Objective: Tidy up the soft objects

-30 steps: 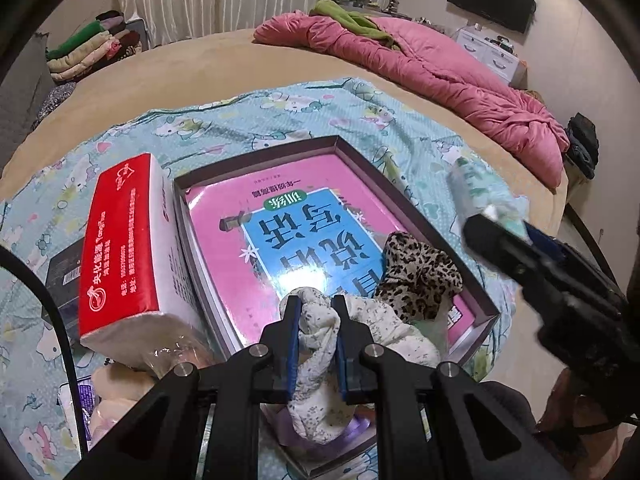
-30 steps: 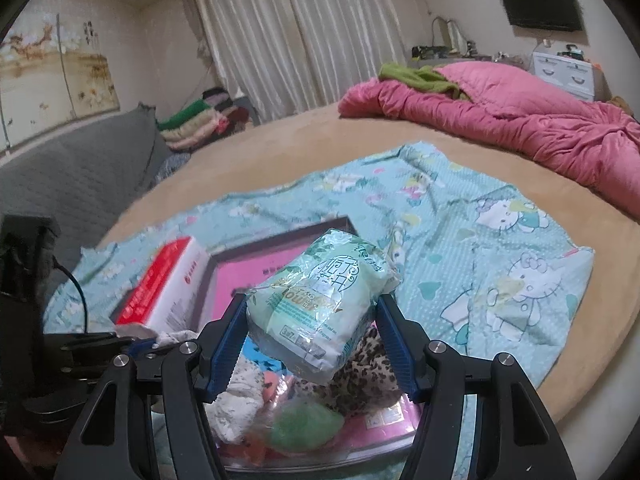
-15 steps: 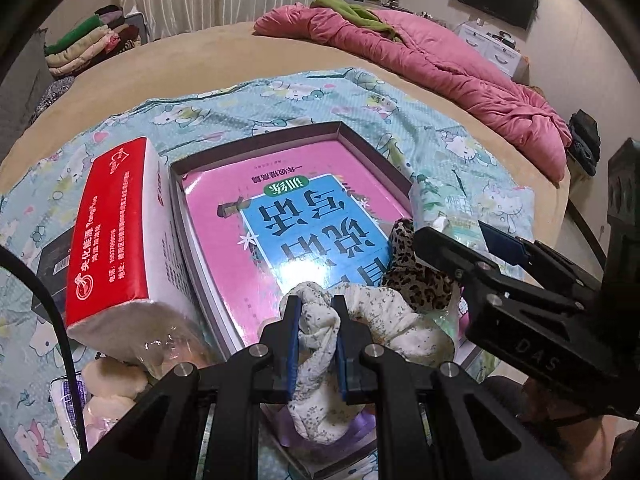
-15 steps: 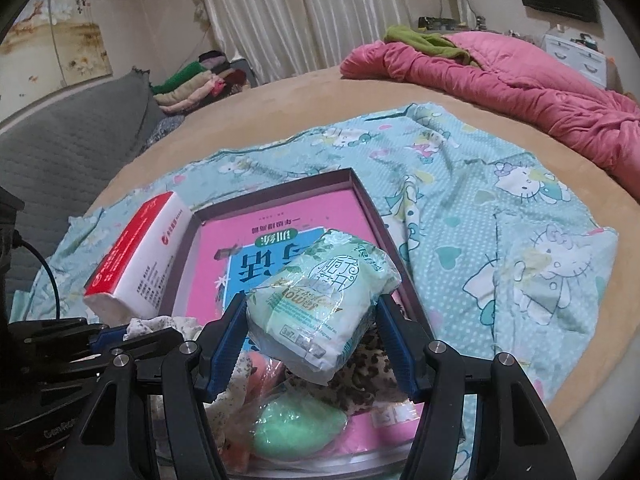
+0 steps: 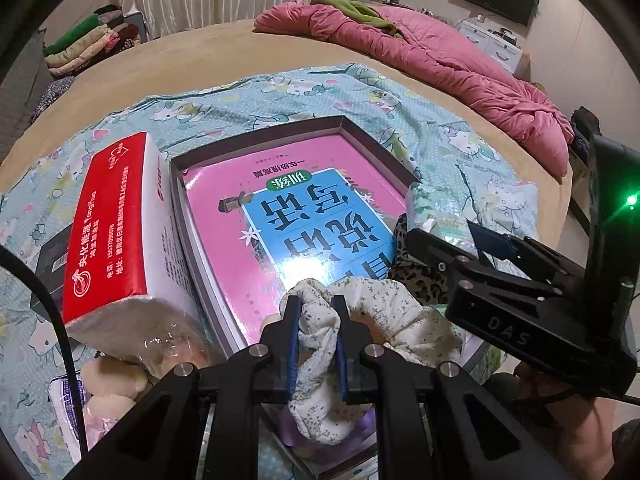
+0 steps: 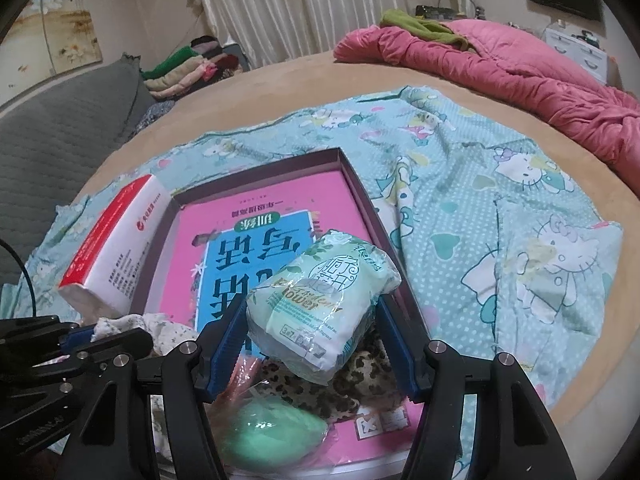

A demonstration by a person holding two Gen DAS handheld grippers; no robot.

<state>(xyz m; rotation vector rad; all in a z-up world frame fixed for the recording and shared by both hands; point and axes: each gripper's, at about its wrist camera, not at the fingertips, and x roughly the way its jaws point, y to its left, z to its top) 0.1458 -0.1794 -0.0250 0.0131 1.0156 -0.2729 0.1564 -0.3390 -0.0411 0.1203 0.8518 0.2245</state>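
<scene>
My left gripper (image 5: 316, 312) is shut on a white speckled cloth (image 5: 320, 360) over the near end of a shallow dark tray (image 5: 340, 122) that holds a pink and blue book (image 5: 288, 208). My right gripper (image 6: 312, 324) is shut on a pale green tissue pack (image 6: 320, 300), held just above the tray (image 6: 360, 188). A leopard-print cloth (image 6: 320, 392) and a green soft item (image 6: 272, 436) lie in the tray's near end. The right gripper (image 5: 436, 248) shows in the left wrist view with the pack (image 5: 436, 208).
A red and white tissue box (image 5: 116, 232) leans at the tray's left side. The tray sits on a teal Hello Kitty sheet (image 6: 480, 200) on a round tan bed. A pink quilt (image 6: 500, 68) lies at the back right. Folded clothes (image 6: 184, 68) are stacked far left.
My right gripper has brought the green tissue pack down and forward over the tray. My left gripper has held the white cloth almost still.
</scene>
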